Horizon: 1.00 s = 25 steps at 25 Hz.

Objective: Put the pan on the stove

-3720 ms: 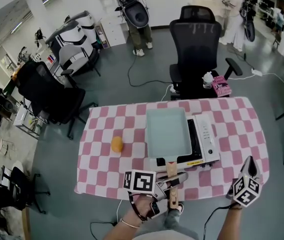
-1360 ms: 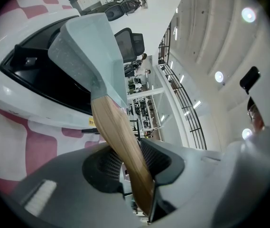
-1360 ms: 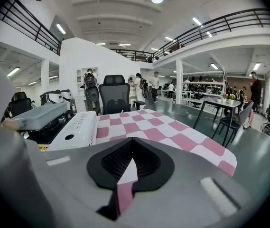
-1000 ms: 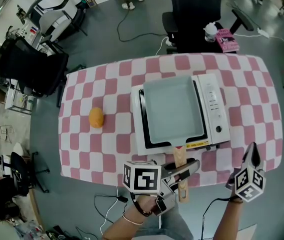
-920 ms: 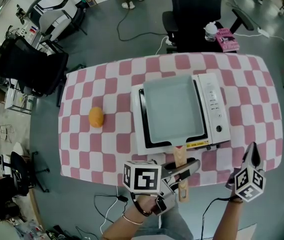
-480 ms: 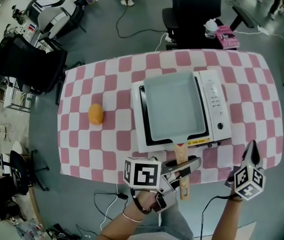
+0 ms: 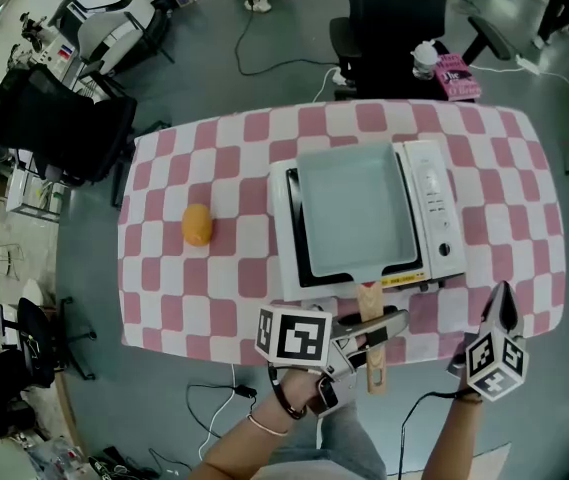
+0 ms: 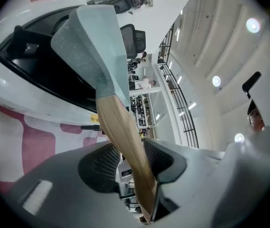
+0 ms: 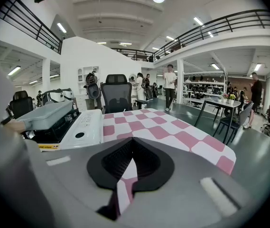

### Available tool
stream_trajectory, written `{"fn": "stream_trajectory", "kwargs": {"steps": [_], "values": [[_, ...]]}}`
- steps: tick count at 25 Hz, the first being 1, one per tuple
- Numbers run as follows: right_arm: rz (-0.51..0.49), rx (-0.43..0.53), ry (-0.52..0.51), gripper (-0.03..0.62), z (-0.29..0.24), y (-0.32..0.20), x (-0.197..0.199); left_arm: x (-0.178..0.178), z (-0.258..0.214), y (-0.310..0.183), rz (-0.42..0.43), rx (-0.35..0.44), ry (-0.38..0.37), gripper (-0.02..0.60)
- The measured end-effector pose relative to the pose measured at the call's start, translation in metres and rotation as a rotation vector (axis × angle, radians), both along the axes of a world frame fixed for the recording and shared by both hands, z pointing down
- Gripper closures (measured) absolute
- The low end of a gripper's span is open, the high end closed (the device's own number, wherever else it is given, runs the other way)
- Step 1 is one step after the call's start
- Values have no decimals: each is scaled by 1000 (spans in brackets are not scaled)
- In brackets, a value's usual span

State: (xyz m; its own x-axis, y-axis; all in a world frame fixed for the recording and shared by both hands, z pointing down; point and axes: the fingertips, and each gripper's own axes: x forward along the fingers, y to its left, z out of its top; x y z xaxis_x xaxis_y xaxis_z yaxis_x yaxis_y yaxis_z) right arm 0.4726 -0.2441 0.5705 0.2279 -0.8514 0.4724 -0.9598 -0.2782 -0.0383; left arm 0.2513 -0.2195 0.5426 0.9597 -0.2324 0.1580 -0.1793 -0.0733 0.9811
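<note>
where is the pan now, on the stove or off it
On the stove: the pan lies flat over its black top, wooden handle sticking out past the front edge.

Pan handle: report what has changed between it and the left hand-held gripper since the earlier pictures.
The left hand-held gripper has just been opening its jaws, letting go of the wooden handle, which still lies between them. The pan sits on the stove as before. The orange object on the checked cloth and the shut right hand-held gripper have not visibly moved.
</note>
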Motion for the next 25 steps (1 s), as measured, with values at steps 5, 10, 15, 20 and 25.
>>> {"fn": "stream_trajectory", "kwargs": {"steps": [5,10,15,20,25], "values": [[-9,0,-2,585,-4,2,-8,-1,0,1,9,-2,-12,420],[-22,4,-5,585,-9,1,-18,-5,2,4,18,-5,-29,400],[-34,16,-6,585,-21,2,-27,-17,0,7,10,-4,-59,399],[-39,20,-9,585,-34,6,-35,-39,-3,12,-15,-3,-105,399],[-61,38,-11,585,-53,9,-48,-73,-14,13,-74,31,-163,399]]}}
